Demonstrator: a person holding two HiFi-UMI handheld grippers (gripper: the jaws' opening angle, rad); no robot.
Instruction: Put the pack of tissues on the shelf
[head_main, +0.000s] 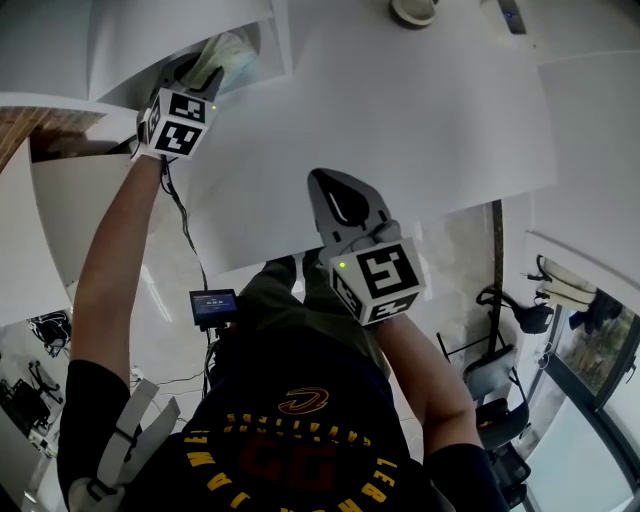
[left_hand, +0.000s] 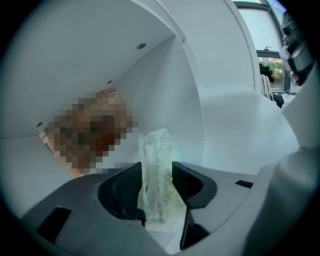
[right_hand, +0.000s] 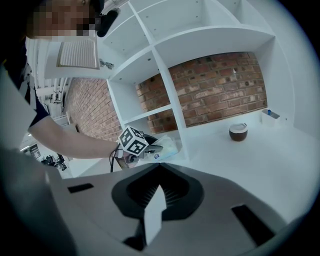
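The pack of tissues (left_hand: 158, 172), pale with a small print, lies on the floor of a white shelf compartment (left_hand: 225, 125). Its near end stands between the jaws of my left gripper (left_hand: 157, 170), which are parted and not squeezing it. The head view shows that gripper (head_main: 195, 72) reaching into the compartment at the top left, with the pack (head_main: 228, 55) just beyond it. From the right gripper view the pack (right_hand: 168, 146) sits at the compartment's mouth, in front of the left gripper (right_hand: 150, 146). My right gripper (right_hand: 160, 167) hovers shut and empty over the white counter (head_main: 420, 120).
The white shelf unit (right_hand: 167, 95) has several open compartments with a brick wall behind. A brown bowl (right_hand: 238, 132) and a small white holder (right_hand: 270, 114) stand on the counter to the right. An upright divider (left_hand: 192, 85) bounds the compartment's right side.
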